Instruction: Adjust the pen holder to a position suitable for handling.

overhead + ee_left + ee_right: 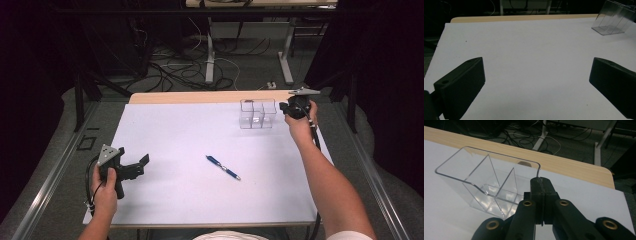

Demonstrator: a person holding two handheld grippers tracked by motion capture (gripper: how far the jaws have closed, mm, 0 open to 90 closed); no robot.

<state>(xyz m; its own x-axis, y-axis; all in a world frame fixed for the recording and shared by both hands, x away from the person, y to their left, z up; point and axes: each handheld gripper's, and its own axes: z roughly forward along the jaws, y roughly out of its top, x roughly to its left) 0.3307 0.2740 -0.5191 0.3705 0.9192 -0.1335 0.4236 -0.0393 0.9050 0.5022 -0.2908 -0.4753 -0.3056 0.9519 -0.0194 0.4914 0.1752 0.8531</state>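
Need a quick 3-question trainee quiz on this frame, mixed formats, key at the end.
1. True or false: the left gripper has its jaws spread wide over bare white table.
2. The right gripper is shut on: A) the blue pen B) the wall of the clear divided organizer C) a cable.
3. Fill in: the pen lies on the table between the two grippers, held by ____ gripper.

Key: 1 true; 2 B; 3 neither.

Black jaws, brass screws, grey plate (106, 154)
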